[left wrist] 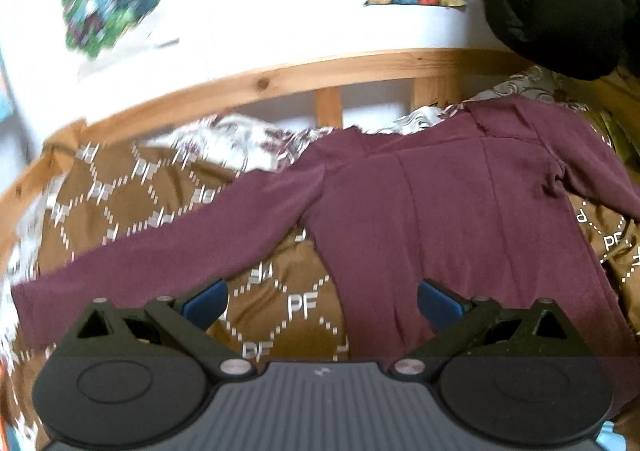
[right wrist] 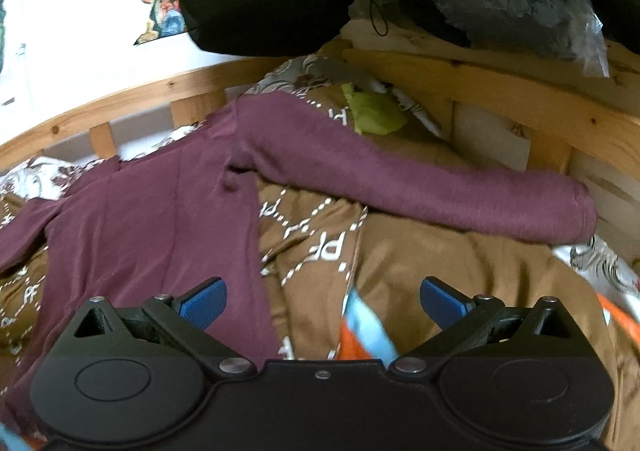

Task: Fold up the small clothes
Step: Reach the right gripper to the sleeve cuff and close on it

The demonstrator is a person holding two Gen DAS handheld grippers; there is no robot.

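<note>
Maroon long-sleeve top lay flat and unfolded on brown patterned bedding, neck toward the wooden rail. Both sleeves were spread outward: one long diagonal sleeve, the other sleeve extended sideways, cuff near frame.

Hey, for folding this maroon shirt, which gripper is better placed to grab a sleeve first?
Probably the left gripper: it is open, with the maroon shirt and its sleeve just ahead. The right gripper, also open, sits farther from its sleeve.

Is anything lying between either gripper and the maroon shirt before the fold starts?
Nothing visible. The maroon shirt lies spread on the brown blanket, directly ahead of the left gripper and right gripper, both with jaws open and empty.
</note>
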